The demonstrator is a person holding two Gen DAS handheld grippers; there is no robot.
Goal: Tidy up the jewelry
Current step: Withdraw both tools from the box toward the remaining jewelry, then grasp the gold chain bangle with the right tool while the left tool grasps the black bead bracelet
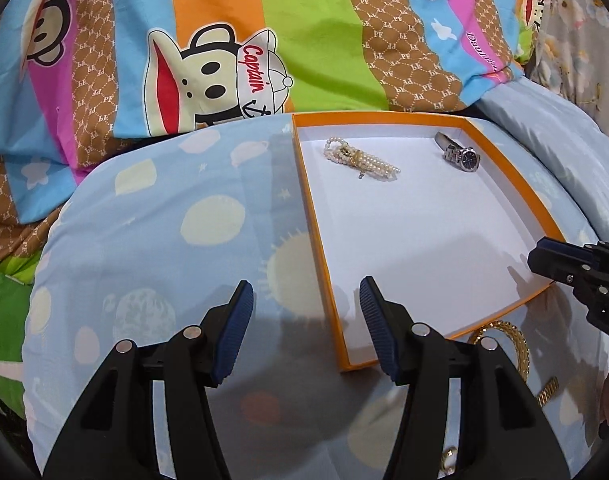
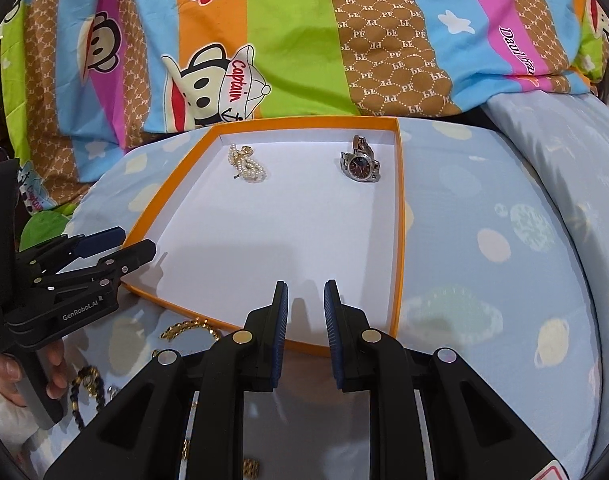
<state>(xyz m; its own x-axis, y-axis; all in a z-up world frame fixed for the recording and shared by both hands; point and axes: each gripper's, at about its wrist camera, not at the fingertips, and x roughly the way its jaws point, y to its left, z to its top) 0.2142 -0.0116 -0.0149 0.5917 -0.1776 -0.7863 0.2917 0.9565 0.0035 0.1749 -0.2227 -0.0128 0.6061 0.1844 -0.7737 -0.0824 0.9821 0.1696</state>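
Note:
An orange box lid with a white inside (image 1: 516,184) (image 2: 400,200) lies on the pale blue bedding. In it lie a pearl strand (image 1: 360,158) (image 2: 246,166) at the far left and a steel watch with a dark dial (image 1: 462,156) (image 2: 360,164) at the far right. A gold chain (image 1: 512,344) (image 2: 188,328) lies on the bedding just outside the lid's near edge, with a dark bead bracelet (image 2: 84,384) and other gold pieces beside it. My left gripper (image 1: 306,300) (image 2: 116,246) is open and empty over the lid's near left corner. My right gripper (image 2: 306,292) (image 1: 544,256) is open with a narrow gap, empty, over the lid's near edge.
A bright striped cartoon monkey quilt (image 1: 224,40) (image 2: 264,40) is bunched behind the lid. The blue planet-print bedding (image 1: 164,220) (image 2: 504,240) spreads to both sides. A small gold ring (image 1: 448,460) and a gold link piece (image 2: 250,468) lie close under the grippers.

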